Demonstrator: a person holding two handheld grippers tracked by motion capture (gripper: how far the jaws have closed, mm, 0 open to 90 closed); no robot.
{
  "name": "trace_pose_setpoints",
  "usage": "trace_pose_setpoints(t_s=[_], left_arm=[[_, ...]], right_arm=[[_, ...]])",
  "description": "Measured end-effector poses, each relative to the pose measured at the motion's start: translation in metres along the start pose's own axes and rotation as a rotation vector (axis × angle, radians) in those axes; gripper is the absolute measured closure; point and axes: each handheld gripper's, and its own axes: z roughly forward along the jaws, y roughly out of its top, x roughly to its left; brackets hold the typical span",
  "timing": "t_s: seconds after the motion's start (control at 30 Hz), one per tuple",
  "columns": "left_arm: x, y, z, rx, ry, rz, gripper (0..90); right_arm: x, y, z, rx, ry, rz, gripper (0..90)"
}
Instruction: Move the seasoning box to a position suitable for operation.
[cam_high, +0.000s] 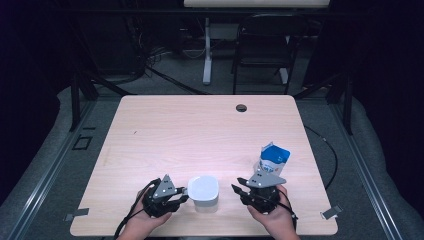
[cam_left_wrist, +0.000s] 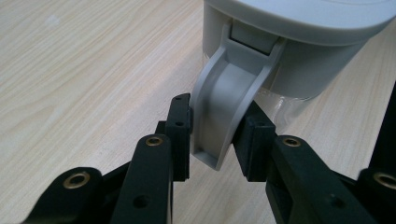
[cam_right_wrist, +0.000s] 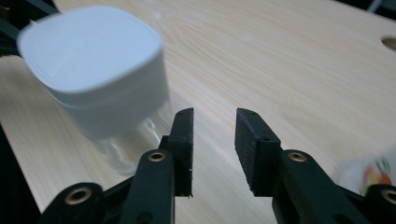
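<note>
Handle (cam_left_wrist: 229, 107) sits pinched in our left gripper (cam_left_wrist: 212, 135); right gripper (cam_right_wrist: 214, 149), empty and parted, nears the lid (cam_right_wrist: 93, 51) — we brace the jug (cam_high: 204, 191), grip squarely.

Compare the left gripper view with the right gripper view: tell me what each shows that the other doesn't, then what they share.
Left gripper view: the grey handle of the lidded jug, with the left gripper closed on it, both jaws pressing its sides.

Right gripper view: the flat white lid from above, a cable hole in the table, a blurred packet at the edge, and the right gripper with nothing between its jaws.

Shared: the jug and the light wooden tabletop.
</note>
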Motion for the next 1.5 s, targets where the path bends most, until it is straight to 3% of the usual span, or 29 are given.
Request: trace_pose_setpoints(t_s=[0.07,0.2,0.33,0.43,0.63,0.77,0.87,0.93,1.1,1.17,1.3,1.5], left_arm=[[0.0,0.0,0.0,0.0,-0.001,-0.001,69.9],[0.0,-0.001,0.0,-0.006,0.001,-0.005,69.9],[0.002,-0.002,-0.001,-0.012,-0.013,-0.01,69.7],[0.002,-0.002,0.0,-0.014,-0.01,-0.015,69.6],[0.001,-0.003,-0.001,-0.018,-0.014,-0.019,69.4],[0.002,-0.004,-0.003,-0.016,-0.021,-0.021,68.5],[0.004,-0.003,-0.009,-0.026,-0.044,-0.036,66.1],[0.007,-0.001,-0.016,-0.049,-0.081,-0.056,63.5],[0.011,0.004,-0.034,-0.093,-0.142,-0.057,60.3],[0.012,0.006,-0.04,-0.106,-0.132,-0.06,59.9],[0.015,0.007,-0.045,-0.133,-0.112,-0.102,64.3],[0.015,0.014,-0.049,-0.156,-0.08,-0.112,66.4]], right_arm=[[0.003,0.009,0.003,-0.004,0.037,-0.006,75.2],[0.005,0.021,0.012,-0.005,0.059,0.008,79.7],[0.002,0.023,0.019,0.0,0.089,0.035,79.9],[0.001,0.021,0.023,-0.032,0.122,0.037,79.7],[0.007,0.018,0.026,-0.018,0.1,-0.002,76.5],[0.005,0.019,0.025,-0.024,0.117,0.017,77.5],[0.003,0.02,0.022,-0.038,0.102,0.035,77.1],[0.002,0.019,0.02,-0.045,0.093,0.048,77.0],[0.001,0.019,0.017,-0.033,0.108,0.051,79.2],[0.002,0.019,0.016,-0.03,0.101,0.044,79.9],[0.003,0.02,0.013,-0.036,0.098,0.047,81.2],[0.003,0.022,0.01,-0.048,0.097,0.052,84.0]])
